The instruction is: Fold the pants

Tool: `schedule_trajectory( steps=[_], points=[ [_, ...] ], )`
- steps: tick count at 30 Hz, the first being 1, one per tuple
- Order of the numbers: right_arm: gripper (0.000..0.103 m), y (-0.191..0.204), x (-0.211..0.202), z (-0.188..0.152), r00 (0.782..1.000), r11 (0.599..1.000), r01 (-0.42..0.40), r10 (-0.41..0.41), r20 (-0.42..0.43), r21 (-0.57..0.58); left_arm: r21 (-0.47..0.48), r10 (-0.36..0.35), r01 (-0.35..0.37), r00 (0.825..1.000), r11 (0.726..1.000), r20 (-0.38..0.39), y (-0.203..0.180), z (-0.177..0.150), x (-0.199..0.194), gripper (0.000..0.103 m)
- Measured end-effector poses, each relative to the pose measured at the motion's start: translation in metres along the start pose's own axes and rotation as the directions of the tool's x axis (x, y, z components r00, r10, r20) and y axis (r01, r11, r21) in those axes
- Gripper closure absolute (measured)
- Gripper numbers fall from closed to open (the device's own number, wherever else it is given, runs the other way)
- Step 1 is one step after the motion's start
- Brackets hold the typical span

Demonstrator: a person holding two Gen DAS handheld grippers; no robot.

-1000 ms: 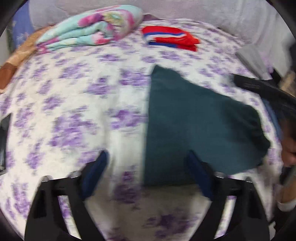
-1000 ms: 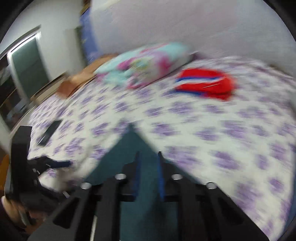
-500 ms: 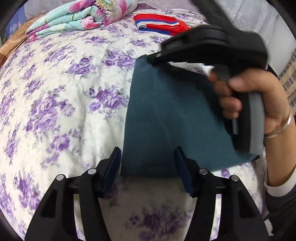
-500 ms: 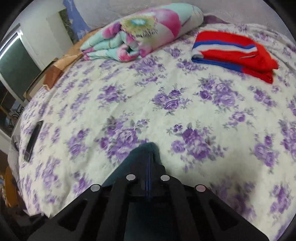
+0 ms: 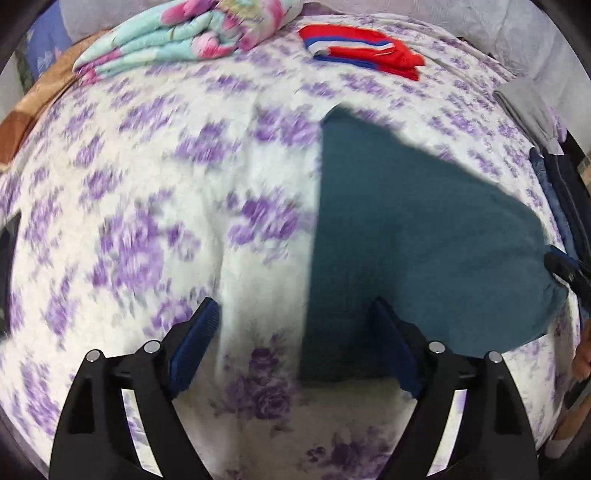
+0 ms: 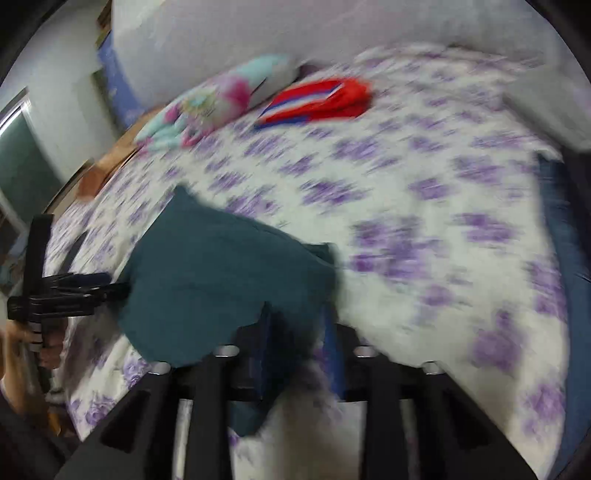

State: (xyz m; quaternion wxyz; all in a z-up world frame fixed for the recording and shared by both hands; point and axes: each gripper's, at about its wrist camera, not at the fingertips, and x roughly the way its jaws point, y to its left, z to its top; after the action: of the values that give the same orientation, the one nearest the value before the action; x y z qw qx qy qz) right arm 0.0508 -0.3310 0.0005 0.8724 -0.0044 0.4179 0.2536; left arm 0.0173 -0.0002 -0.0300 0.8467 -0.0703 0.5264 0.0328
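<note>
- Watching both wrist views, I see the teal pants (image 5: 413, 236) lying folded on the floral bedsheet (image 5: 147, 184), at about 3 o'clock in the left view.
- My left gripper (image 5: 295, 343) hangs over the near left corner of the pants. Its jaws are opening and now stand wide; the corner lies between them, but the pads do not press it.
- My right gripper (image 6: 297, 347) was clamped on the fabric half a second ago, far across the bed. Now it has swung back to the right edge of the pants, and its jaws are opening, with a bit of teal cloth between them but not pinched.
- I judge this fold is laid down and released. The pants look like a compact shape, so maybe one more fold or some smoothing is left.
- The folded red striped garment (image 5: 362, 48) sits at 12 o'clock and the rolled floral blanket (image 5: 192, 33) at 11 o'clock, both well apart from the pants.
</note>
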Motion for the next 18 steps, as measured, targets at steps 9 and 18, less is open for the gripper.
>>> schedule_trajectory(
  steps=[9,18],
  points=[
    [0.038,-0.003,0.029,-0.006,0.984,0.972,-0.149,0.164,-0.072,0.180,0.019,-0.176,0.178,0.982,0.984,-0.065,-0.005,0.041,0.023,0.020],
    [0.038,0.026,0.064,0.002,0.986,0.981,-0.144,0.154,-0.065,0.130,0.109,-0.213,0.221,0.973,0.969,-0.085,-0.016,0.053,0.049,0.020]
  ],
)
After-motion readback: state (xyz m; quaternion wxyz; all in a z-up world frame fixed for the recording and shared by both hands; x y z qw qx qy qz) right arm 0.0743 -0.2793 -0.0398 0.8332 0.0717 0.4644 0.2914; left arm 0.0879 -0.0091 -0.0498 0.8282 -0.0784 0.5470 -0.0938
